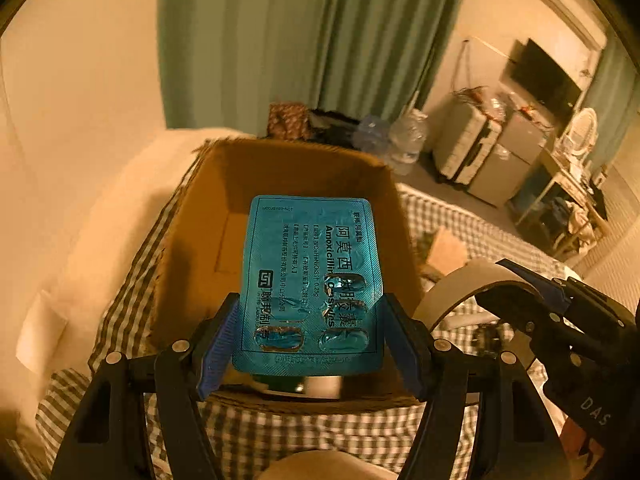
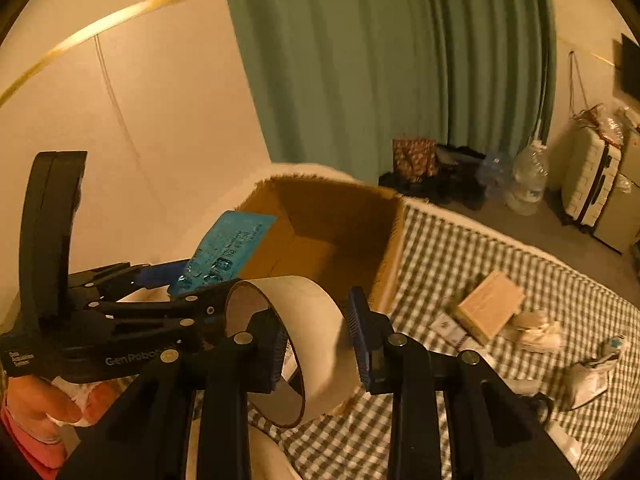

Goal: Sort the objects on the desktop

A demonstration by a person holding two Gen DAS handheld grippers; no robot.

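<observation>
My left gripper (image 1: 308, 344) is shut on a blue blister pack of capsules (image 1: 310, 280) and holds it over the open cardboard box (image 1: 192, 240). The pack also shows in the right wrist view (image 2: 228, 248), held at the box's near left corner. My right gripper (image 2: 316, 344) is shut on a wide roll of tape (image 2: 296, 332), one finger inside the ring and one outside. It holds the roll in the air just in front of the box (image 2: 384, 248). The roll and right gripper show at the right of the left wrist view (image 1: 452, 292).
The box stands on a green checked cloth (image 2: 460, 256). On the cloth to the right lie a small tan box (image 2: 490, 306), crumpled white packets (image 2: 536, 330) and a white sachet (image 2: 588, 380). Beyond are green curtains, water bottles (image 2: 528, 176) and a suitcase (image 2: 592, 176).
</observation>
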